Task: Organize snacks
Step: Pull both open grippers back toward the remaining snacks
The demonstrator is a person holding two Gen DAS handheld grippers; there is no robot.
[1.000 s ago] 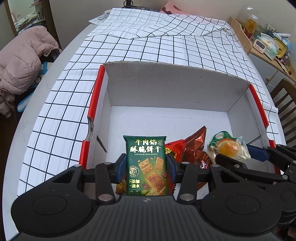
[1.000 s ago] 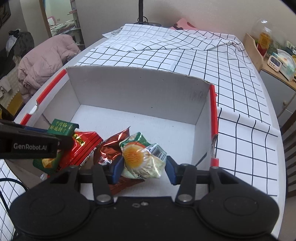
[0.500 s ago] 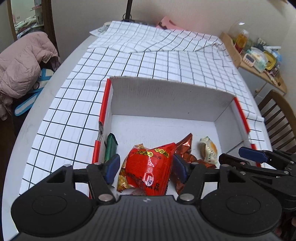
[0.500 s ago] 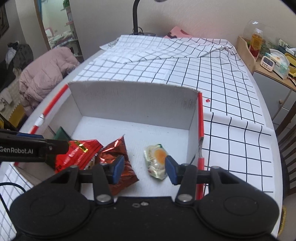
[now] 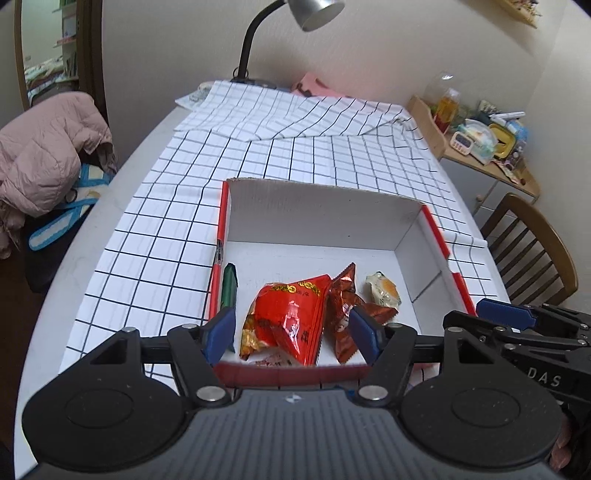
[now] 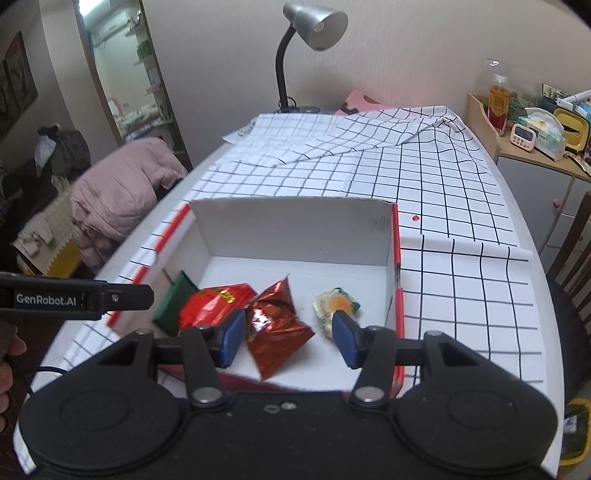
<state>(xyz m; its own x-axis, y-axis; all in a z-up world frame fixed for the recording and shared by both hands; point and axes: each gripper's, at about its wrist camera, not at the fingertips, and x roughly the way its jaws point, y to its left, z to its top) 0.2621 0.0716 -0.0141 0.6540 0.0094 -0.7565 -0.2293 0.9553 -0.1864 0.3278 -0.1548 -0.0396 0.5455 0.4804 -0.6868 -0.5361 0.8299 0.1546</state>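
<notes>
Both tongs hang over the near rim, jaws opening: left tongs (image 5: 291, 332) and right tongs (image 6: 290, 338) hold nothing. Below, four snack packets lie in the white box (image 5: 317, 218); its far half and the bench (image 5: 295, 162) beyond lie bare.

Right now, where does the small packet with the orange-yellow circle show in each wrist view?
Left wrist: the small packet lies on the box floor right of centre, beyond the brown foil packet.
Right wrist: the same packet lies low and centre-right, just above the right blue pad, near the box's right wall.
Shared landmark: the desk lamp at the table's far end.
</notes>
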